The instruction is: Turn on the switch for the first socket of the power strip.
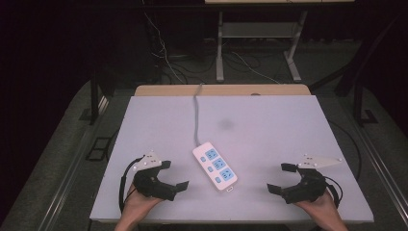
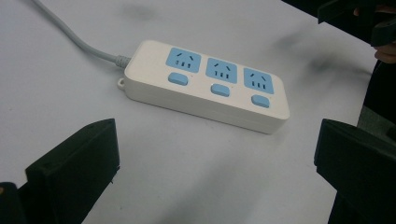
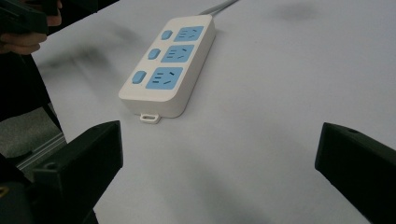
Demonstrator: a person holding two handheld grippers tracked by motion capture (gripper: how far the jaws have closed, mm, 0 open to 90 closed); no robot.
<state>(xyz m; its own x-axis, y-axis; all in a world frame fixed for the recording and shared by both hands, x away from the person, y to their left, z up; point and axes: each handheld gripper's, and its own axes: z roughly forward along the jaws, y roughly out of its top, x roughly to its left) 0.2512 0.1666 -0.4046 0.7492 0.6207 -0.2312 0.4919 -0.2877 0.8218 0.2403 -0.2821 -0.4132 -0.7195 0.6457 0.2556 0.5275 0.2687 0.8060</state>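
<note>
A white power strip (image 2: 205, 84) with three blue sockets lies on the pale counter (image 2: 196, 177). The left tool (image 2: 217, 161) is wide open, jaws apart.

Power strip (image 1: 215, 166) on table (image 1: 288, 130), btwn both hand-held grippers.

left gripper (image 1: 174, 175) sits low by the table's (image 1: 269, 120) near edge at its left, jaws spread wide, pointing inward. right gripper (image 1: 281, 178) mirrors it at the near right, jaws gaping too. both hands grip from behind, forearms entering below.
</note>
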